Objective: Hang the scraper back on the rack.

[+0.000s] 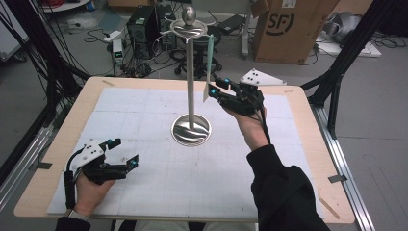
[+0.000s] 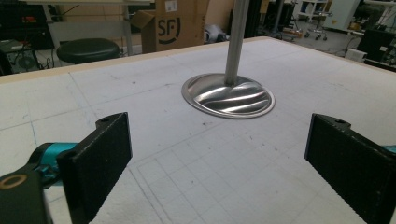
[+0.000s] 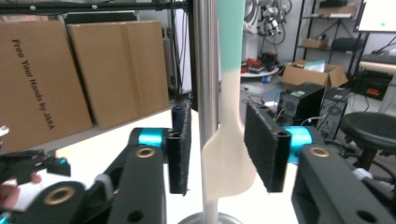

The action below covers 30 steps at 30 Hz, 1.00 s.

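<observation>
- At lower left of the high view, the left gripper point(image 1: 126, 151) is held low over the white gridded mat point(image 1: 144, 115), jaws spread wide, grasping nothing.
- At centre, the tall polished steel stand with a round base point(image 1: 191, 126) is seen.
- Right of its pole, a cream spatula with a mint-green handle point(image 1: 210, 65) hangs from the top.
- The right gripper point(image 1: 213, 87) is raised; its parted jaws flank the spatula blade point(image 3: 229, 158), not yet clamped. Grasping and unhooking appear left to do.

A shiny polished metal stand point(image 1: 191, 86) with a mirror-like rippled base point(image 2: 228, 95) is seen mid-frame, set on a matt white gridded mat point(image 1: 159, 144) over a pale wood tabletop point(image 1: 308, 120). The spatula point(image 3: 229, 154), hung at upper centre, looks like smooth matt plastic or silicone, and the jaw pads point(image 3: 261, 144) look like rough black ribbed plastic.
</observation>
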Motion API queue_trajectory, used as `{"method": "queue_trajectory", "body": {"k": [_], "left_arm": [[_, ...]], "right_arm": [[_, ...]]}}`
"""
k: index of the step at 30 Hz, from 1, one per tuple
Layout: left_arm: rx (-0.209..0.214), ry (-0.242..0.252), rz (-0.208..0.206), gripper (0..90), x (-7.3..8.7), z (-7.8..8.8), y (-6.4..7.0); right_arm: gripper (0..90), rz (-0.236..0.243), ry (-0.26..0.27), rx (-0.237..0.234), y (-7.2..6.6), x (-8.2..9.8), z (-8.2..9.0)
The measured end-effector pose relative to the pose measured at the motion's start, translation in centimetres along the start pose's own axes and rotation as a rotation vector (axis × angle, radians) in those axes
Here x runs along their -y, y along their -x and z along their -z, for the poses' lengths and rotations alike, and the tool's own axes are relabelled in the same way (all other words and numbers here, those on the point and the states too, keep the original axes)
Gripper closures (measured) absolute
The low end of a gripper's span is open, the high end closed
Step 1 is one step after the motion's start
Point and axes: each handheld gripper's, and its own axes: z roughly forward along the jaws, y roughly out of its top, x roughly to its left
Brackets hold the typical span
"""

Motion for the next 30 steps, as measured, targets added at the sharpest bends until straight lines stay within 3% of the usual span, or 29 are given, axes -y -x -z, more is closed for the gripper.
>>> {"method": "queue_trajectory", "body": {"k": [7, 11, 13, 19, 22, 30], "left_arm": [[0.0, -0.006, -0.002, 7.8, 0.0, 0.0, 0.0], [0.001, -0.005, -0.003, 7.9, 0.0, 0.0, 0.0], [0.0, -0.005, -0.003, 7.9, 0.0, 0.0, 0.0], [-0.001, -0.01, -0.003, 7.9, 0.0, 0.0, -0.1], [-0.001, -0.012, -0.004, 7.9, 0.0, 0.0, -0.1], [0.001, -0.012, -0.001, 7.9, 0.0, 0.0, 0.0]], "right_arm": [[43.6, 0.016, -0.05, -0.024, -0.1, 2.9, 1.6], [26.9, 0.01, -0.085, -0.037, 0.1, 5.2, 2.5], [20.0, 0.015, -0.106, 0.006, 0.0, 6.0, 2.8], [0.4, 0.008, -0.126, 0.057, -0.7, 8.6, 4.3], [0.4, -0.002, -0.138, 0.042, -1.0, 10.0, 4.9], [0.4, -0.017, -0.169, 0.069, -1.4, 14.5, 7.0]]}}
